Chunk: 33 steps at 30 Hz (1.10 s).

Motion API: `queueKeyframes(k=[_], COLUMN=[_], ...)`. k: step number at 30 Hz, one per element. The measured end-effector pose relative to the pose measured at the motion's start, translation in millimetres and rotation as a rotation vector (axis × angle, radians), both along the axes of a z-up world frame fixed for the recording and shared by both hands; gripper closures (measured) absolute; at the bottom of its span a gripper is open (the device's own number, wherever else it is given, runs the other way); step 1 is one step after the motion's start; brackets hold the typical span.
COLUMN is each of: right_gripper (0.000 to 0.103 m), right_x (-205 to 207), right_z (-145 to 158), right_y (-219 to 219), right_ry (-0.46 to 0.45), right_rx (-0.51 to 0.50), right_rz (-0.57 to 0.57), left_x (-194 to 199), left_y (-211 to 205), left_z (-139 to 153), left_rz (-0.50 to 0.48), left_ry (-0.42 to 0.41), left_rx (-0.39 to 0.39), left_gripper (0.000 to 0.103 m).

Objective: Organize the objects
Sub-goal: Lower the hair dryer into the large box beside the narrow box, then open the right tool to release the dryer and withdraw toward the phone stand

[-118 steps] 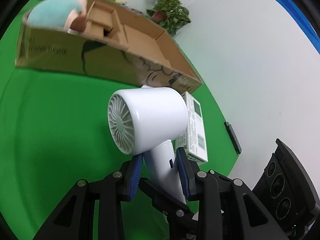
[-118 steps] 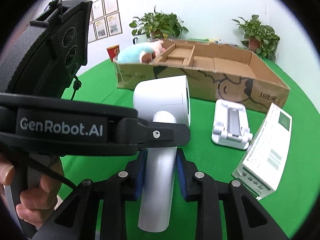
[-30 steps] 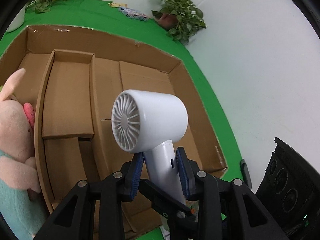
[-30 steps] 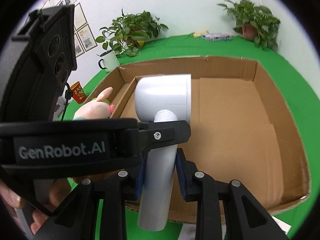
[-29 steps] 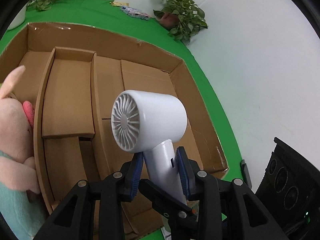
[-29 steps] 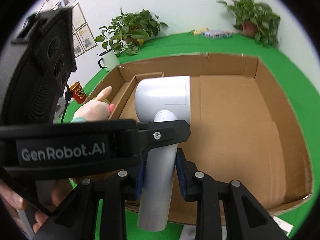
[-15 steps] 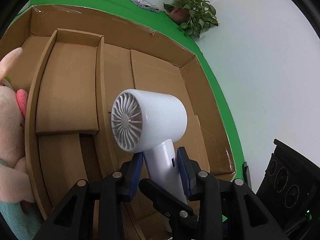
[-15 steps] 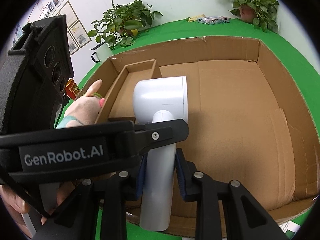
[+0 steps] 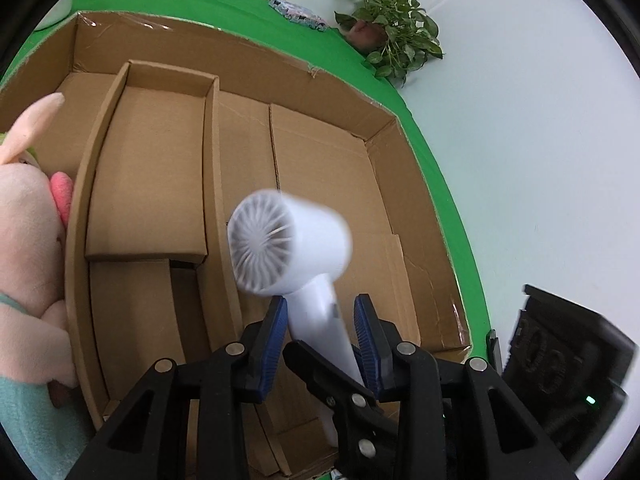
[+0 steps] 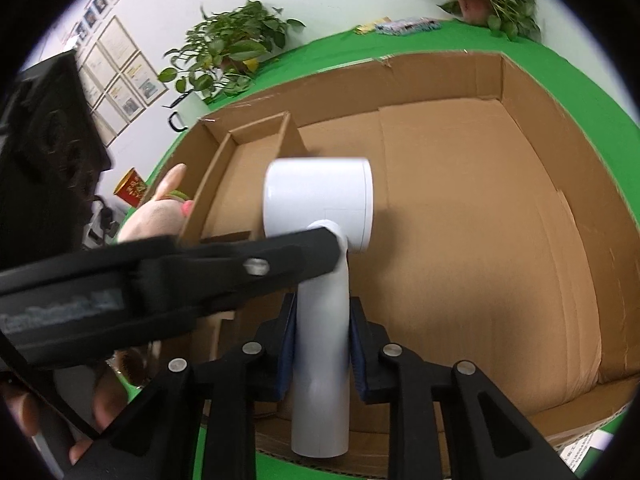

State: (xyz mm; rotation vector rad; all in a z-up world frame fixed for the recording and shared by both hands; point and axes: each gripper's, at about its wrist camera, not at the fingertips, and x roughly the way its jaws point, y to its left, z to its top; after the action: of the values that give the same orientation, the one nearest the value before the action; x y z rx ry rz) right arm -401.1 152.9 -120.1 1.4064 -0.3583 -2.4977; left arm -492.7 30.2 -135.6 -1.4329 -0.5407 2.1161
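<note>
Right wrist view: the white hair dryer (image 10: 320, 208) hangs over the cardboard box (image 10: 520, 96), its handle between the pads of my right gripper (image 10: 320, 344), which is closing on it. My left gripper (image 9: 320, 340) stands slightly apart around the handle; a plush toy (image 9: 28, 240) sits at nine o'clock.

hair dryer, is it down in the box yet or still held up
Held up. The hair dryer hangs over the box floor, its handle pinched between the right tongs.
</note>
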Motion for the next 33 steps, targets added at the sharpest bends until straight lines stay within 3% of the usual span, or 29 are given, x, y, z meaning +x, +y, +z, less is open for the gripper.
queueKeyframes(k=[2, 9, 14, 23, 27, 30, 33], right_gripper=[0.080, 0.075, 0.074, 0.072, 0.071, 0.065, 0.064], right_x=[1, 2, 10, 5, 11, 19, 18], right_z=[-3, -2, -2, -10, -5, 6, 7], right_y=[-4, -4, -7, -19, -20, -20, -23], right_ry=[-0.009, -0.022, -0.063, -0.113, -0.078, -0.007, -0.002], right_rx=[0.004, 0.005, 0.034, 0.005, 0.047, 0.148, 0.162], right_rz=[0.021, 0.065, 0.077, 0.105, 0.112, 0.108, 0.145], left_x=[2, 16, 34, 46, 42, 46, 48], left_y=[-1, -16, -24, -45, -41, -39, -40], left_z=[5, 15, 17, 9, 7, 6, 7], left_rz=[0.025, 0.007, 0.001, 0.021, 0.006, -0.017, -0.016], left_ry=[0.018, 0.067, 0.103, 0.081, 0.091, 0.102, 0.101], left_rx=[-0.033, -0.033, -0.165, -0.170, -0.176, -0.206, -0.207], left_gripper=[0.070, 0.070, 0.070, 0.070, 0.070, 0.070, 0.070])
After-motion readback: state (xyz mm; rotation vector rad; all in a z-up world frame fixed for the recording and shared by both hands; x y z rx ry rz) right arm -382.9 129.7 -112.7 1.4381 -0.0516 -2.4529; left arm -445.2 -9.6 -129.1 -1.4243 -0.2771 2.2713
